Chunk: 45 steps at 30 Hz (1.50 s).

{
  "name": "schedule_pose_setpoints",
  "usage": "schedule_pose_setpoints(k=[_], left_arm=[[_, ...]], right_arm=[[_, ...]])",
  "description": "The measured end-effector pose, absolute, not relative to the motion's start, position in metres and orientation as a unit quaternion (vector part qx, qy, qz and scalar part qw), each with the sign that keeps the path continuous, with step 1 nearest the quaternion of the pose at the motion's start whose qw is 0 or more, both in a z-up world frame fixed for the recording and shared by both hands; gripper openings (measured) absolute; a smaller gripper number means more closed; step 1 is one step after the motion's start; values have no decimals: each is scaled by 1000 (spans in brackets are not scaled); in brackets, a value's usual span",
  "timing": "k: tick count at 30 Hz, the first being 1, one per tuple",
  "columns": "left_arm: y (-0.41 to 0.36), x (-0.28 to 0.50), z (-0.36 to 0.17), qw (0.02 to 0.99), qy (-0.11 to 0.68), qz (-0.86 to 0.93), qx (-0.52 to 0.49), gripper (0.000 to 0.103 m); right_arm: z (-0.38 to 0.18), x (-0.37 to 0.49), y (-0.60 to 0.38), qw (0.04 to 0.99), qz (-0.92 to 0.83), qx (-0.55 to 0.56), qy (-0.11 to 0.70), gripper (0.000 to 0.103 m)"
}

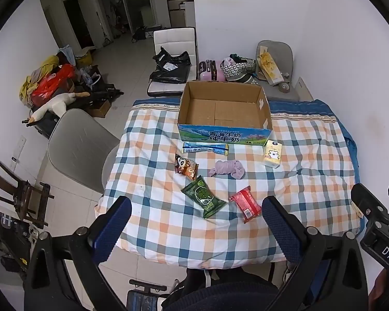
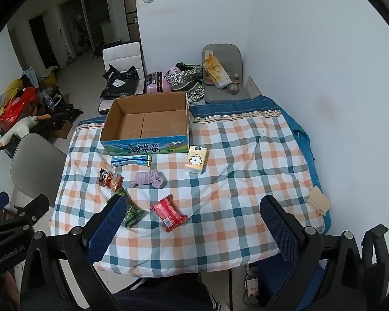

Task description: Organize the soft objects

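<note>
An empty cardboard box [image 1: 224, 111] [image 2: 145, 121] stands at the far side of the checked cloth [image 1: 298, 181] [image 2: 246, 168]. In front of it lie a blue tube pack [image 1: 205, 147] [image 2: 131, 160], a yellow tissue pack [image 1: 272, 154] [image 2: 195, 159], a lilac cloth bundle [image 1: 227, 169] [image 2: 149, 178], a brown snack bag [image 1: 185, 167] [image 2: 111, 178], a green packet [image 1: 202, 197] [image 2: 132, 211] and a red packet [image 1: 245, 203] [image 2: 168, 212]. My left gripper [image 1: 195, 223] and right gripper [image 2: 193, 223] hover open above the near edge, holding nothing.
A grey chair [image 1: 77, 145] stands left of the table. Behind it are a white chair with a black bag [image 1: 172, 64], a pink case [image 1: 210, 71] and a grey chair with clutter [image 1: 272, 64]. A beige cloth [image 2: 317, 199] lies at the table's right edge. A wall runs along the right.
</note>
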<state>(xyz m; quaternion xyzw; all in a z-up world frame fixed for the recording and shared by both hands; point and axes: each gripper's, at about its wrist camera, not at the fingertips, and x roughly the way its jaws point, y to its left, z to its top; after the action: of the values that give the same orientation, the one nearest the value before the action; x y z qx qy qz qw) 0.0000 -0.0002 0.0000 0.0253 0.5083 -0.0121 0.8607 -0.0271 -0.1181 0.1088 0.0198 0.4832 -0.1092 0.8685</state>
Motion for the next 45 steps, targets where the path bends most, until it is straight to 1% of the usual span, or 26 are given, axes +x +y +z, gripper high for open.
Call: schedule_pose_setpoints(k=[35, 38, 45], left_arm=[[3, 4, 2, 866, 499, -10, 23, 103], [3, 3, 4, 866, 499, -10, 22, 103], [2, 2, 5, 867, 498, -10, 23, 103]], right_arm=[[111, -37, -119, 871, -109, 20, 479, 103], [120, -30, -124, 872, -109, 19, 478, 103], [120, -32, -123, 872, -109, 19, 476, 103]])
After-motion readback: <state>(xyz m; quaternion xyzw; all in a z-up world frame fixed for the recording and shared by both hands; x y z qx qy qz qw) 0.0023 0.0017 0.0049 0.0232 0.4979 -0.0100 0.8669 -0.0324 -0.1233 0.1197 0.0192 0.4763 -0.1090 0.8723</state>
